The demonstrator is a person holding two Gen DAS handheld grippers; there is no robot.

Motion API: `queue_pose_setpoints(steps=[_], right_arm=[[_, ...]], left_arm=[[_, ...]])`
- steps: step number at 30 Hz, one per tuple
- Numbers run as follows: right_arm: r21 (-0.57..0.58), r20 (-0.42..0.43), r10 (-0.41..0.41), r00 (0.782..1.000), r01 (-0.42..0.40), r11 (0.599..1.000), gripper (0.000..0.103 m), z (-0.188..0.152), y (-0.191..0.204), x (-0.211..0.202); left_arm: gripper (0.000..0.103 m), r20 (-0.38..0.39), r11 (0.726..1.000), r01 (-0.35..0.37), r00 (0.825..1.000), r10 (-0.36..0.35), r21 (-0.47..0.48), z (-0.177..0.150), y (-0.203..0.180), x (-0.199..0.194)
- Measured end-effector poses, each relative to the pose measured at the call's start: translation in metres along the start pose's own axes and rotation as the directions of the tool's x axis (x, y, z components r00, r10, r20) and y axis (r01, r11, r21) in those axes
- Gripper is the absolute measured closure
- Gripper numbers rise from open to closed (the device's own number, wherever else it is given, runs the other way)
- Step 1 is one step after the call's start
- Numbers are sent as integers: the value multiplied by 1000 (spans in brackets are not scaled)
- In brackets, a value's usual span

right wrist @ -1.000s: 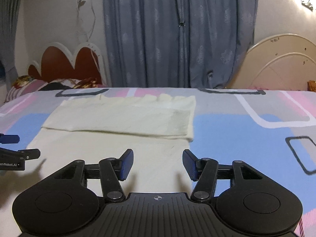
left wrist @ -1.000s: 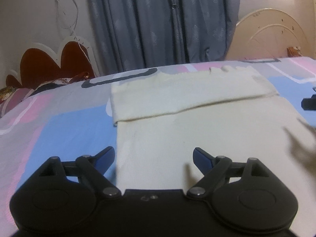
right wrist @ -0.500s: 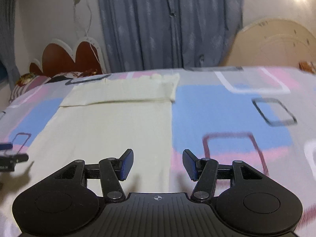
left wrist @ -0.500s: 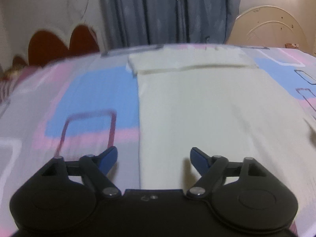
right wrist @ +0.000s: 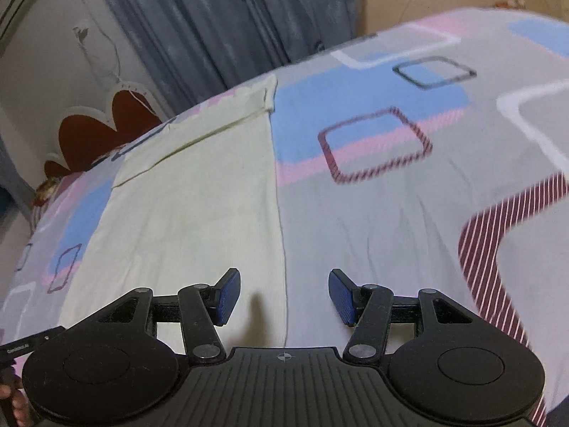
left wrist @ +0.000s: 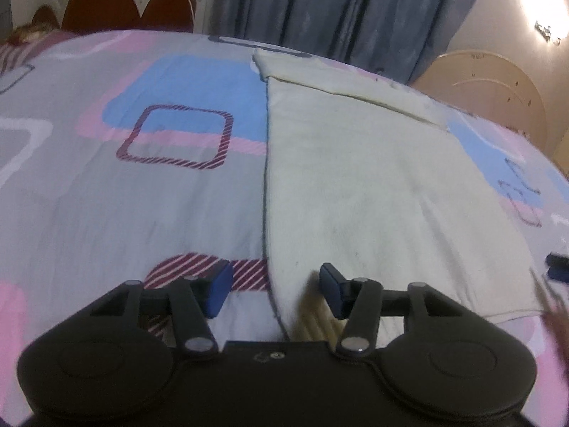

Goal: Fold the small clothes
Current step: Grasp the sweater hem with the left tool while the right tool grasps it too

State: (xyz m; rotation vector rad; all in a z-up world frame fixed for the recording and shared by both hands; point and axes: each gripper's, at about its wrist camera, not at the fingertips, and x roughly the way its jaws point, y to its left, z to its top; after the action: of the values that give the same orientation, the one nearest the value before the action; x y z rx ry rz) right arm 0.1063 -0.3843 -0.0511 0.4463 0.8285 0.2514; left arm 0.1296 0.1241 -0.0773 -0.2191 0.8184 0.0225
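Note:
A cream cloth [left wrist: 373, 192] lies flat on the bed, its far end folded back over itself in a band [left wrist: 341, 78]. In the left wrist view my left gripper [left wrist: 274, 290] is open, straddling the cloth's near left edge, empty. In the right wrist view the same cloth [right wrist: 192, 213] fills the left half, and my right gripper [right wrist: 284, 297] is open and empty, straddling the cloth's near right edge. The right gripper's blue tips [left wrist: 558, 267] show at the left wrist view's right edge.
The bed is covered by a grey sheet [left wrist: 106, 195] with blue, pink and striped squares. A red scalloped headboard [left wrist: 117, 7] and pillows stand at the far left. Blue curtains [left wrist: 355, 7] hang behind. A beige round board [left wrist: 498, 92] leans at the right.
Both grippers have pulled back from the folded far band to the cloth's near end, the left to its left edge and the right to its right edge. Both stayed open.

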Motion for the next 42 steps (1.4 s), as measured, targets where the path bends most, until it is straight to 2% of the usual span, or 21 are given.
queue_pose_setpoints(steps=[6, 7, 8, 9, 13, 15, 18, 23, 28, 30, 32, 33, 34, 35, 37, 38, 40, 41, 42], right_arm=[[50, -38, 45, 998, -43, 998, 48, -14, 0, 7], [61, -34, 52, 998, -50, 997, 48, -16, 0, 7], [72, -36, 65, 997, -62, 995, 54, -18, 1, 7], [79, -44, 74, 996, -71, 994, 61, -20, 3, 8], [110, -49, 120, 992, -114, 987, 61, -24, 3, 7], [128, -52, 147, 988, -140, 982, 61, -20, 2, 10], [159, -34, 150, 988, -143, 977, 61, -9, -1, 16], [274, -23, 192, 981, -178, 945, 61, -2, -18, 27], [183, -75, 246, 966, -229, 956, 62, -13, -8, 15], [161, -80, 249, 965, -234, 959, 93, -17, -4, 14], [166, -72, 244, 967, -230, 959, 95, -16, -5, 14], [165, -67, 239, 969, -226, 960, 96, -15, -4, 15], [155, -63, 230, 971, -218, 963, 98, -14, -4, 15], [138, -61, 219, 974, -209, 968, 100, -13, -2, 13], [96, -25, 222, 975, -218, 971, 100, -13, 5, -1], [78, 5, 245, 969, -245, 966, 100, -11, 7, -10], [22, 36, 257, 966, -258, 966, 100, -11, 8, -20], [4, 5, 223, 975, -223, 975, 100, -12, 8, -14], [3, -63, 174, 983, -174, 985, 100, -14, 6, -1]], left_arm=[[54, -16, 992, 83, 996, -85, -97, -5, 10, -2], [60, -20, 987, 109, 993, -112, -119, -6, 12, -3], [70, -28, 981, 134, 990, -139, -138, -6, 14, -2], [72, -36, 976, 154, 986, -162, -155, -7, 15, -1], [73, -36, 947, 222, 971, -237, -232, -11, 25, 3], [73, -35, 940, 236, 967, -252, -246, -9, 26, 7], [73, -29, 941, 235, 968, -249, -245, -3, 23, 14], [73, -19, 937, 237, 968, -250, -256, -2, 19, 16], [75, -10, 941, 234, 970, -243, -243, -8, 25, 10], [76, -6, 938, 233, 970, -242, -256, -8, 27, 10], [77, -5, 938, 229, 971, -238, -259, -6, 27, 11], [81, -5, 941, 225, 972, -234, -253, -5, 25, 11], [100, -3, 948, 211, 976, -218, -240, -4, 23, 10], [101, 26, 951, 201, 979, -200, -236, -4, 23, 4], [101, 125, 939, 253, 965, -229, -232, -2, 25, -14], [101, 138, 949, 238, 967, -212, -207, -1, 23, -20], [101, 72, 966, 190, 981, -179, -178, -2, 23, -10], [100, 23, 970, 163, 987, -161, -182, -4, 24, -1], [100, -10, 973, 141, 989, -145, -185, -8, 25, 7]])
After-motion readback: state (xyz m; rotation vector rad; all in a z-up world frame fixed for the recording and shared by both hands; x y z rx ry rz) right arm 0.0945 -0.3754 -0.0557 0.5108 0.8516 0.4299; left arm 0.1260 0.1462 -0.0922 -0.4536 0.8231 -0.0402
